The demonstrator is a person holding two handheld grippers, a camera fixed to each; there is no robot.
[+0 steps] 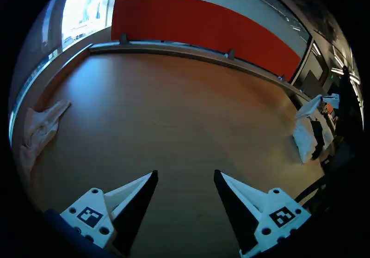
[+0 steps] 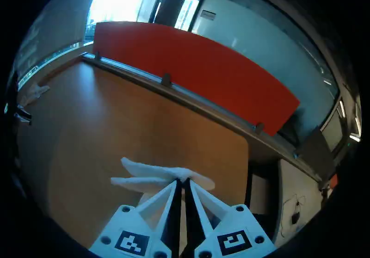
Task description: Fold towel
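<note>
Item: white towel (image 2: 159, 174), crumpled, lying on a wooden table (image 2: 115, 119) near its right-hand edge in the right gripper view, two folds of it fanning out to the left and a smaller lobe to the right. Right gripper (image 2: 182, 181): fingers drawn almost together with only a thin dark slit between them, their tips pinching the towel's near edge. Left gripper (image 1: 185, 172): fingers spread wide, nothing between them, poised above bare table top (image 1: 175, 110) in the left gripper view. Heap of white cloth (image 1: 306, 135): at the far right edge of the table in the left gripper view, with something dark against it that is too small to make out. Beige cloth (image 1: 41, 126): rumpled, elongated, lying along the table's left edge in the left gripper view, well apart from the white heap. In the right gripper view a pale scrap (image 2: 34, 91) lies at the table's far left; whether it is the same cloth cannot be told. Red partition panel (image 1: 199, 27) (image 2: 194, 73): upright along the table's rear edge, above a metal rail (image 1: 185, 51). Bright window (image 1: 85, 8): behind the panel, upper left.
</note>
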